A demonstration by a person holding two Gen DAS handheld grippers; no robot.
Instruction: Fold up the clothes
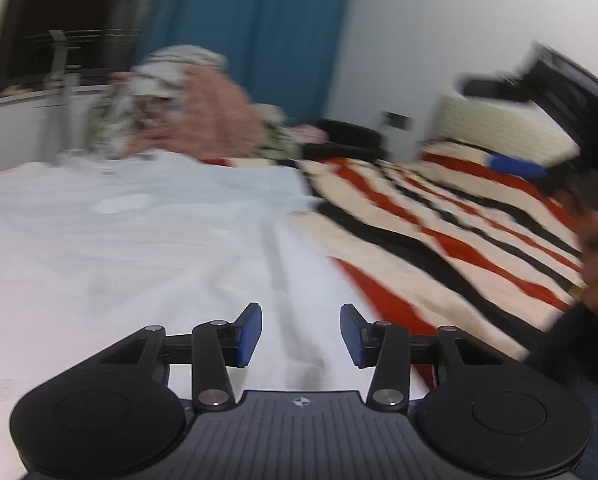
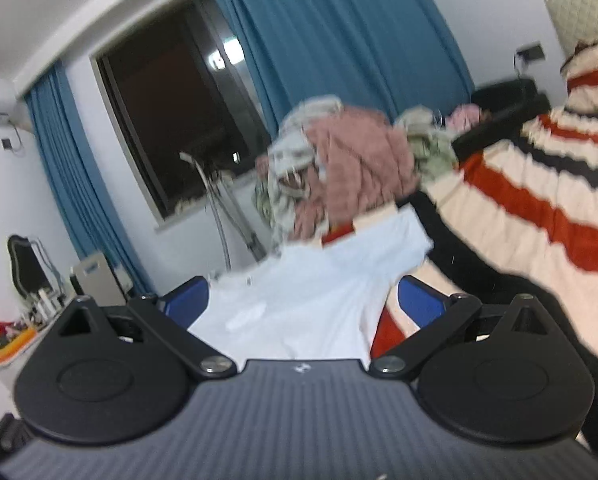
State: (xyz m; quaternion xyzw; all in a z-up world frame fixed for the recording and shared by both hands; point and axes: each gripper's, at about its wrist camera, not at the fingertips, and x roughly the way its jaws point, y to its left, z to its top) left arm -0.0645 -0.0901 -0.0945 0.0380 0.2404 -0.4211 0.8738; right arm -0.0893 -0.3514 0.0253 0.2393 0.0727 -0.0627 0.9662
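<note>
A white garment (image 1: 139, 240) lies spread on a bed with a red, black and cream striped blanket (image 1: 439, 232). My left gripper (image 1: 301, 334) hovers low over the garment's near right part, jaws open and empty. My right gripper (image 2: 305, 300) is wide open, with the white garment (image 2: 311, 280) lying between and beyond its blue pads (image 2: 419, 300); I cannot tell whether it touches the cloth. The right gripper and the hand holding it also show at the right edge of the left wrist view (image 1: 571, 176). Both views are motion-blurred.
A heap of unfolded clothes, pink and patterned (image 1: 179, 108), sits at the bed's far end, also in the right wrist view (image 2: 339, 168). A black tub (image 1: 351, 136) stands behind. Blue curtains (image 2: 339, 40), a dark window and a cream headboard (image 1: 499, 128) surround the bed.
</note>
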